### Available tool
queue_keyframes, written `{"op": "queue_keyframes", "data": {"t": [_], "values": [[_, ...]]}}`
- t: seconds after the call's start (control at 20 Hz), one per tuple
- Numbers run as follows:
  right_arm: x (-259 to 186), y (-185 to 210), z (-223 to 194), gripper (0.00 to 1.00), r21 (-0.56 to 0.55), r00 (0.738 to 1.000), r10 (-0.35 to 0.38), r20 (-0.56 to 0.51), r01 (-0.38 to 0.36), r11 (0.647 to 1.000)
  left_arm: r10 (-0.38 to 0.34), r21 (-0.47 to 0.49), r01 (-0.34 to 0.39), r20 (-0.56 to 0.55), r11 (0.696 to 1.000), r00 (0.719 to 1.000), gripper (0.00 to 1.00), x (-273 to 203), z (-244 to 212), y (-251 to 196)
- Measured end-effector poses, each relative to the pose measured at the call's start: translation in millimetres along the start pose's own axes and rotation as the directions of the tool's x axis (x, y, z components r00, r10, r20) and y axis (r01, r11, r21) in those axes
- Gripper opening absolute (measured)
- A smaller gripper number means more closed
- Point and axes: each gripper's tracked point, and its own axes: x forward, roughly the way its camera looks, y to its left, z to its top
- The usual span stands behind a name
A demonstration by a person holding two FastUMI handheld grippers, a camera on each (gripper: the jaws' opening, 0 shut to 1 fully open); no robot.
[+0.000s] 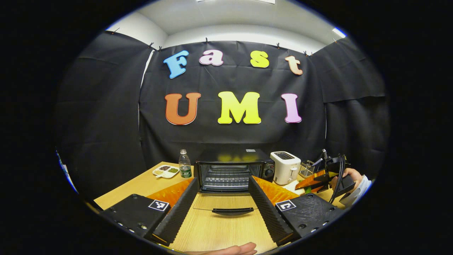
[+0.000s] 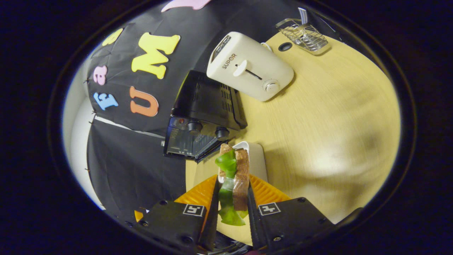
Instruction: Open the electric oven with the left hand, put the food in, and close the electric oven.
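Note:
The black electric oven [image 1: 233, 169] stands at the middle of the table with its glass door [image 1: 226, 207] folded down flat toward me, wire rack showing inside. My left gripper [image 1: 221, 205] is open, its fingers spread either side of the lowered door and its handle [image 1: 232, 211]. In the right gripper view, my right gripper [image 2: 231, 200] is shut on a sandwich [image 2: 234, 180] of brown bread with green lettuce, held above a white plate [image 2: 256, 159] beside the oven [image 2: 201, 117]. The right gripper with its hand [image 1: 348, 180] shows at the right of the left gripper view.
A white toaster [image 1: 285, 167] stands right of the oven, with a wire basket [image 1: 307, 168] behind it. A water bottle [image 1: 184, 164] and a small divided dish [image 1: 165, 171] sit to the oven's left. A fingertip [image 1: 230, 250] shows at the bottom edge.

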Motion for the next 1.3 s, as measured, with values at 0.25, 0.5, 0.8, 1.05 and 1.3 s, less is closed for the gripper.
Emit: {"op": "queue_keyframes", "data": {"t": [0.25, 0.5, 0.8, 1.05, 1.3], "values": [[0.2, 30.6, -51.0, 0.42, 0.024, 0.993, 0.097, 0.070, -0.099, 0.995, 0.011, -0.007, -0.011, 0.032, 1.000, 0.999, 0.94, -8.3, -8.6, 21.2], [34.7, 74.0, -106.9, 0.42, 0.050, 0.980, 0.187, 0.064, -0.190, 0.981, -0.020, -0.045, 0.021, 0.031, 0.999, 0.999, 0.94, -12.1, -16.5, 38.8], [96.7, 116.4, -103.5, 0.41, 0.105, 0.936, 0.183, 0.301, -0.223, 0.969, 0.008, -0.065, -0.007, 0.016, 0.998, 1.000, 0.93, -16.8, -25.8, 77.8], [162.9, 135.8, -70.5, 0.42, 0.103, 0.867, 0.146, 0.476, -0.219, 0.970, 0.015, -0.072, -0.016, -0.023, 0.997, 1.000, 0.93, -20.9, -37.9, 92.7], [213.1, 147.2, -29.2, 0.42, 0.159, 0.786, 0.102, 0.610, -0.247, 0.956, 0.022, -0.041, -0.024, -0.064, 0.999, 0.998, 0.93, -26.2, -51.2, 103.1]]}}
